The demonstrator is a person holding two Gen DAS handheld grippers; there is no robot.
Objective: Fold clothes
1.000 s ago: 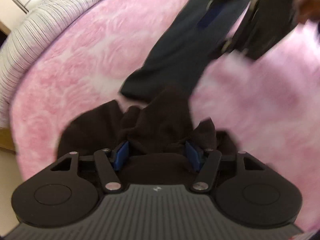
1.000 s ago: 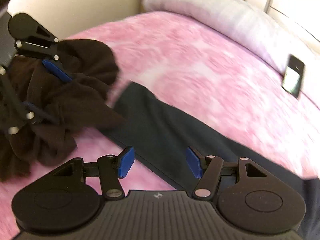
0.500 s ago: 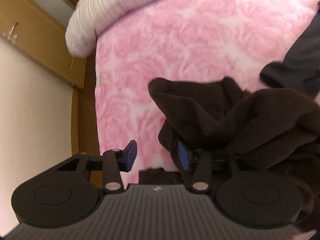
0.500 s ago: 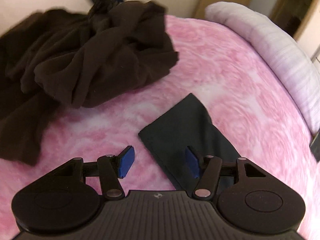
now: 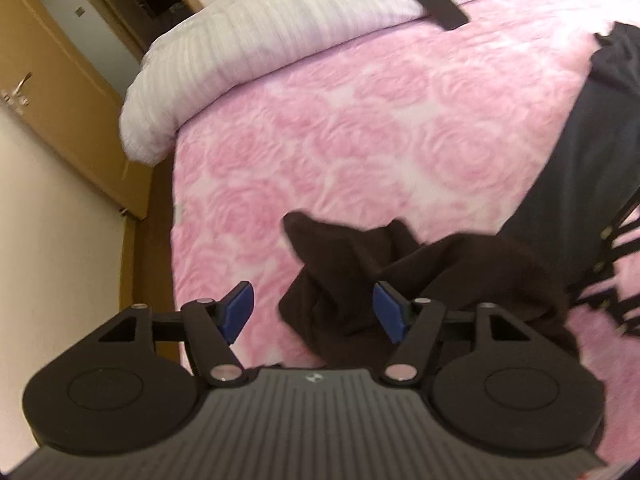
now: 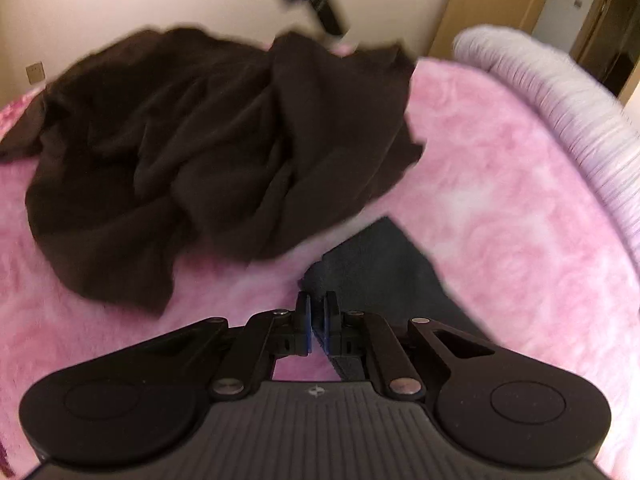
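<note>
Trousers, dark navy (image 6: 384,264): my right gripper (image 6: 318,330) has its 2 blue pads pressed together on the near corner of the hem, a fold of cloth pinched between them. From that pinch the leg runs away forward and to the right across the pink bed cover (image 6: 520,208). Seen from the left wrist, the same garment (image 5: 592,152) stretches as 1 long band up the right side of the bed toward the far edge, so its long axis lies roughly along the line my right gripper points. I judge the right arm is the nearer one to the trousers, and the only one touching them.

Left gripper (image 5: 314,312): pads wide apart, holding nothing. A peak of the brown garment (image 5: 340,264) stands in the gap between them, and more of it drapes over the right-hand finger linkage; I cannot tell whether the pads touch it. From the right wrist this brown garment (image 6: 208,140) is a crumpled heap lying ahead and to the left, its near edge just beside the trouser hem, possibly overlapping it; blur hides the seam.

Judgement: the fold turns on carrying the hem along the leg's own axis. The brown heap sits beside that path, not across it.

Beyond: striped pale duvet (image 5: 280,40) along the far side, a flat black object (image 5: 434,2) on it, wooden doors at the wall.
</note>
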